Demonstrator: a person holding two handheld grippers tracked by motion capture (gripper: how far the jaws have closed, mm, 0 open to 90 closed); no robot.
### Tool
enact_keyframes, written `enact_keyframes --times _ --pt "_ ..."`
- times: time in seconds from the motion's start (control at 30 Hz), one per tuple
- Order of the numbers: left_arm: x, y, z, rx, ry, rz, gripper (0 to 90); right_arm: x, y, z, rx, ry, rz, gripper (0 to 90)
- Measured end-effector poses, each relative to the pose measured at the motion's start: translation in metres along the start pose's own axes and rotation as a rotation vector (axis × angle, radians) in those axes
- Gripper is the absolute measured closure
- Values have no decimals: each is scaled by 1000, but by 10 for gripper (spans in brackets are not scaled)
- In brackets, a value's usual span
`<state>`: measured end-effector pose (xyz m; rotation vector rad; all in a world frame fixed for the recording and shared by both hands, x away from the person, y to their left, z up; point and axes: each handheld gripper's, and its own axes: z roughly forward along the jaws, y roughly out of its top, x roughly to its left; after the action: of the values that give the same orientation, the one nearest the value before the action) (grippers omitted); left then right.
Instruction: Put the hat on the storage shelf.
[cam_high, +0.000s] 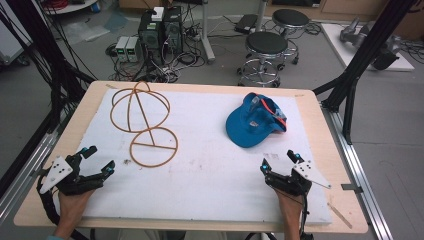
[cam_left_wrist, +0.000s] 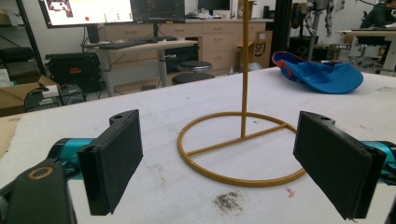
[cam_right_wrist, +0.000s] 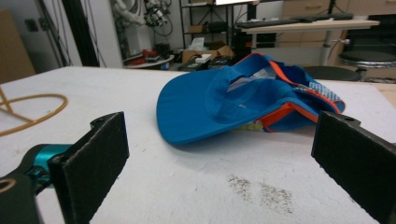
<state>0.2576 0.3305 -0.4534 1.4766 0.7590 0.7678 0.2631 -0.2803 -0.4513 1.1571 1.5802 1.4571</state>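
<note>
Nothing looks started: both claws, left (cam_high: 97, 160) and right (cam_high: 279, 161), are sitting wide apart, the blue cap (cam_high: 255, 121) lying ahead of the right, the wire stand (cam_high: 145, 122) ahead of the left.

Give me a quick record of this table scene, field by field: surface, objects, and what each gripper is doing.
surface: white mat on a wooden table
stand: orange wire hat stand, upright, at the mat's left
cap: blue cap with orange trim, upside down, at the mat's right
left gripper: open, empty, facing the stand's ring base
right gripper: open, empty, facing the cap
contact: neither gripper touches anything
</note>
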Motion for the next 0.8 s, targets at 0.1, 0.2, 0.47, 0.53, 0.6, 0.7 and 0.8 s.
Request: enact_keyframes --times 0.1,0.2,0.47,0.53,0.6,0.7,0.8 --pt "1 0 0 -1 4 -9 159 -1 0 0 1 1 18 28" --pt "1 0 0 -3 3 -9 160 -3 0 0 -1 9 29 28" --pt "0 0 0 -4 0 -5 160 -5 1 1 13 25 46 29" --pt "1 0 0 -3 0 -6 160 -4 1 2 19 37 36 29" --pt "1 0 0 -3 0 -7 160 -4 2 3 38 47 24 29" --pt "1 0 0 -3 0 -7 160 -4 4 7 80 55 15 29" --pt "1 0 0 -3 0 -8 160 -5 7 11 113 53 -19 29"
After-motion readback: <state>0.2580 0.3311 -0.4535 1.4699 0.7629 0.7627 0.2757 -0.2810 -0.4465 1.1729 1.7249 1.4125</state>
